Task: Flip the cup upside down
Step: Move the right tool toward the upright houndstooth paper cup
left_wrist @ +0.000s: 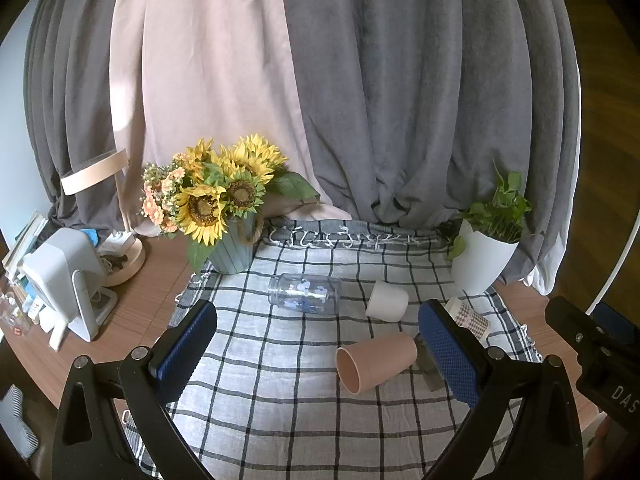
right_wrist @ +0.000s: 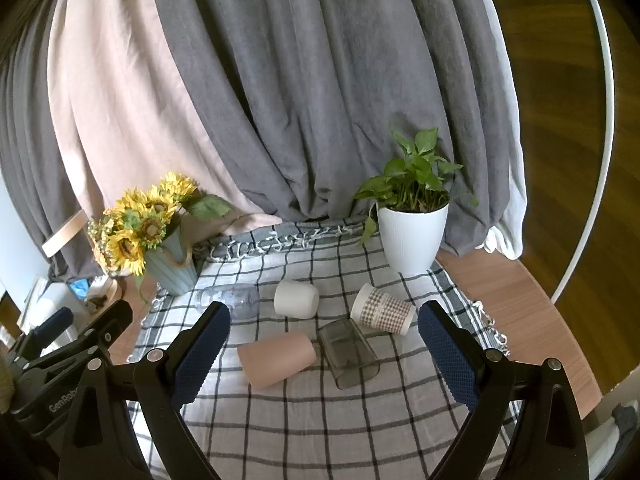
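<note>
Several cups lie on their sides on the checked cloth (left_wrist: pixel 280 380). A pink cup (left_wrist: pixel 376 362) (right_wrist: pixel 278 358) lies nearest. A white cup (left_wrist: pixel 387 301) (right_wrist: pixel 296 299), a clear printed glass jar (left_wrist: pixel 305 294) (right_wrist: pixel 236 300), a patterned paper cup (left_wrist: pixel 468 314) (right_wrist: pixel 382 314) and a smoky transparent cup (right_wrist: pixel 350 354) lie around it; the smoky cup is mostly hidden behind a finger in the left wrist view. My left gripper (left_wrist: pixel 320 354) is open and empty, above the cloth near the pink cup. My right gripper (right_wrist: pixel 324 354) is open and empty, facing the pink and smoky cups.
A sunflower vase (left_wrist: pixel 232 248) (right_wrist: pixel 172 268) stands at the back left, a white potted plant (left_wrist: pixel 482 256) (right_wrist: pixel 412 236) at the back right. A lamp (left_wrist: pixel 120 240) and white device (left_wrist: pixel 64 276) sit left of the cloth. Curtains hang behind. The round table's edge (right_wrist: pixel 560 332) curves at right.
</note>
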The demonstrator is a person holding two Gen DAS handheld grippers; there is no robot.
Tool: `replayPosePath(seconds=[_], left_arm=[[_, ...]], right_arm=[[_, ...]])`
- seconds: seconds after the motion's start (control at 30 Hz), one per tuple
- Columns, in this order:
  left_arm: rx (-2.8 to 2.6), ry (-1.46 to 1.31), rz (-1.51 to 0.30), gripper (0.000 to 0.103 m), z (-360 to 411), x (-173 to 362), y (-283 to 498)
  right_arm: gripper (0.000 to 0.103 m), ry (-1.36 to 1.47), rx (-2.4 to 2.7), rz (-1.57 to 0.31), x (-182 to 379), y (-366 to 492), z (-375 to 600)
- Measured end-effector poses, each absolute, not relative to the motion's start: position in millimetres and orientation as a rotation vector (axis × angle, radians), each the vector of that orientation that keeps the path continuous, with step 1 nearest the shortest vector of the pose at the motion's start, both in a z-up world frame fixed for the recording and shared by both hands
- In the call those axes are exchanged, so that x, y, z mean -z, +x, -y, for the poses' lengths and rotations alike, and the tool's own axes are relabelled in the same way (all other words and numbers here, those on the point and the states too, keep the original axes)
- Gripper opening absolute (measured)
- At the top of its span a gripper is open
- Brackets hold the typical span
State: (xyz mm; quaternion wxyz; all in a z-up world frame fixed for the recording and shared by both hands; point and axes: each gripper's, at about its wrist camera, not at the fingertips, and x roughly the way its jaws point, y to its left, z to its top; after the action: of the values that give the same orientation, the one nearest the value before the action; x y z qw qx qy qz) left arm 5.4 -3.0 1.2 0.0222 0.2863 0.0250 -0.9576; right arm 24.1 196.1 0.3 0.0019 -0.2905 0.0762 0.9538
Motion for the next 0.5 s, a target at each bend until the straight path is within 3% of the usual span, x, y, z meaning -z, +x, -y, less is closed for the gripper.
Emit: replayPosePath(seconds=[0.5], left_arm=[[2.97, 0.89, -0.083, 0.103, 4.6, -0.9, 7.1]], right_arm=[[0.095, -0.918, -2.993, -0.245, 0.0, 23.5, -197.5]])
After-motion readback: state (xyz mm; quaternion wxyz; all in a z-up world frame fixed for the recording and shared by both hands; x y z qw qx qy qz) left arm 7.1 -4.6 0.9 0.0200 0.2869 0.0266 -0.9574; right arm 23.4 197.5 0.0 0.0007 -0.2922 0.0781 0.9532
